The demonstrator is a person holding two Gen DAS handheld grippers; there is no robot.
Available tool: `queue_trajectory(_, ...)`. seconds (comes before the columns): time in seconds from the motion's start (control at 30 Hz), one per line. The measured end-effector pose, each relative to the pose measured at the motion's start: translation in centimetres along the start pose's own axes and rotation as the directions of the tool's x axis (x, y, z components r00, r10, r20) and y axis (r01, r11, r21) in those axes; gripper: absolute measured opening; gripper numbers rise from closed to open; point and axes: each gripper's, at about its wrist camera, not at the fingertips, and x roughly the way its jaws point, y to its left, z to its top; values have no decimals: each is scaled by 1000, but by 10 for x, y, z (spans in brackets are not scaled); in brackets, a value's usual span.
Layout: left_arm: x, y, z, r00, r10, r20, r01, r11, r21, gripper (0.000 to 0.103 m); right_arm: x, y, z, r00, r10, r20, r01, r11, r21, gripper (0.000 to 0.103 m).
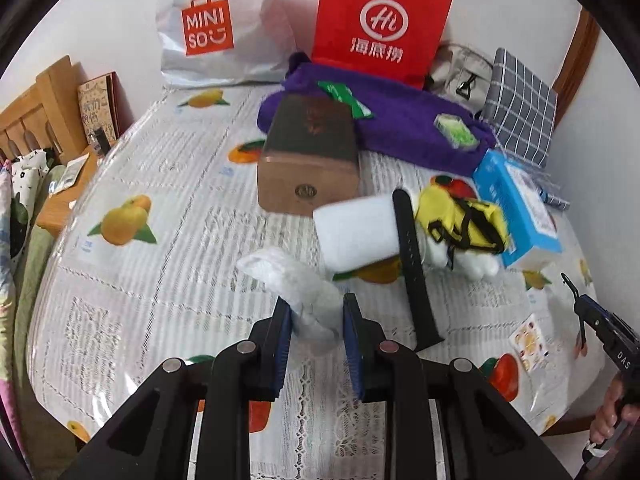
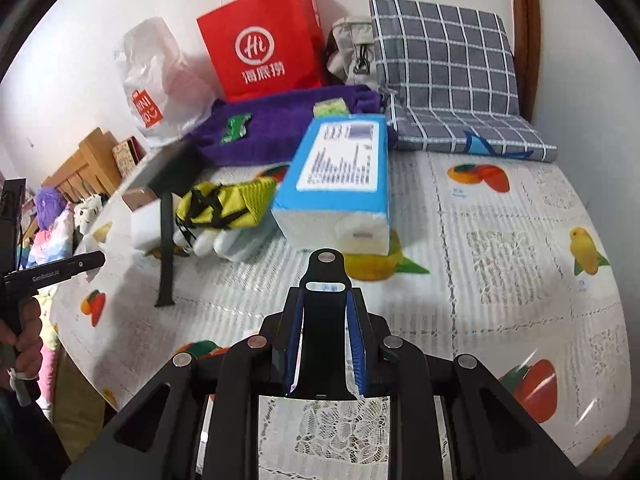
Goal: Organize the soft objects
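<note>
My left gripper (image 1: pixel 316 314) is shut on a white rolled cloth (image 1: pixel 294 280) and holds it just above the fruit-print tablecloth (image 1: pixel 160 216). My right gripper (image 2: pixel 325 308) is shut on a black strap end (image 2: pixel 324 320) over the table's near side. A white folded towel (image 1: pixel 354 234) lies ahead with a black strap (image 1: pixel 412 264) across it. Beside it lies a yellow and white soft toy (image 1: pixel 460 228), also in the right wrist view (image 2: pixel 224 208). A purple towel (image 1: pixel 400 124) lies at the back.
A brown box (image 1: pixel 308 160) stands mid-table. A blue tissue pack (image 2: pixel 340 176) lies right of the toy. A red paper bag (image 1: pixel 380 20) and a white Miniso bag (image 1: pixel 216 28) stand at the back wall. A grey checked cushion (image 2: pixel 448 76) is at back right.
</note>
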Motion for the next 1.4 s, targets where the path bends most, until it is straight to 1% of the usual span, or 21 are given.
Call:
queue_trajectory(0.23, -17, -2, 18, 999, -14, 35, 14, 1000, -14, 23, -16, 9, 19, 999, 14, 37, -13, 999, -32, 22)
queue_trajectory(0.33, -21, -1, 27, 998, -46, 44, 47, 998, -34, 23, -19, 12, 31, 999, 19, 48, -17, 999, -38, 22)
queue_trajectory(0.63, -30, -8, 56, 996, -26, 85, 28, 999, -23, 23, -19, 18, 74, 996, 25, 83, -19, 998, -61, 22)
queue_trajectory(1.03, -19, -14, 100, 994, -25, 111, 26, 1000, -13, 23, 4, 29, 140, 993, 49, 107, -39, 995, -93, 22)
queue_trajectory(1.2, -11, -12, 120, 992, -12, 125, 17, 999, -36, 23, 18, 34, 167, 992, 57, 115, -44, 993, -109, 22)
queue_trajectory(1.27, -6, -11, 128, 992, -22, 125, 28, 999, -42, 23, 28, 34, 179, 992, 62, 112, -50, 993, -106, 22)
queue_trajectory(1.4, 6, -8, 141, 993, -15, 115, 21, 999, -44, 23, 42, 34, 194, 991, 80, 106, -70, 993, -94, 22)
